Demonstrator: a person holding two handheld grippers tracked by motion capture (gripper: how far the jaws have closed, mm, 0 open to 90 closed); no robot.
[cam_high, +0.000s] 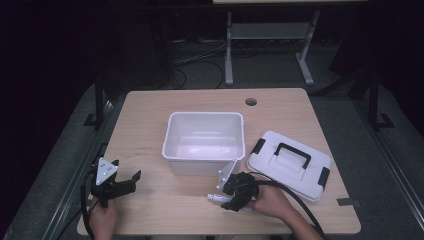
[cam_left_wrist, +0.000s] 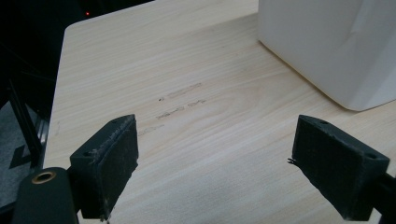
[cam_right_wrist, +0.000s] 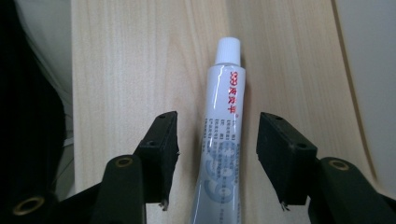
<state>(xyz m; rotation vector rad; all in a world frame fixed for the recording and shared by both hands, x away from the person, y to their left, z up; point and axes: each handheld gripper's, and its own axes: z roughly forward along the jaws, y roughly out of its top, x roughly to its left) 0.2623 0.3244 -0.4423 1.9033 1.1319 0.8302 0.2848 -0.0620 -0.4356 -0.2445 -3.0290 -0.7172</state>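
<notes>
White squeeze tube (cam_right_wrist: 222, 140) with red lettering lies flat on the pale wooden table (cam_high: 165, 210), between the right gripper's (cam_right_wrist: 217, 154) parted jaws, untouched. Behind it sits a white plastic bin (cam_high: 204, 142). The left gripper (cam_left_wrist: 215, 163) hovers low, jaws wide apart.

In the high view the desk (cam_high: 150, 115) is evenly lit from above while the room around it sinks into near black; the picture is soft and a little grainy; the white bin (cam_high: 204, 141) shows a pale sheen on its floor and casts only a faint shadow. The left gripper view is sharp on the wood grain — the near black fingers (cam_left_wrist: 109, 163) slightly soft. In the right gripper view a bright glare streak runs along the tube (cam_right_wrist: 219, 140); its left edge falls dark.
</notes>
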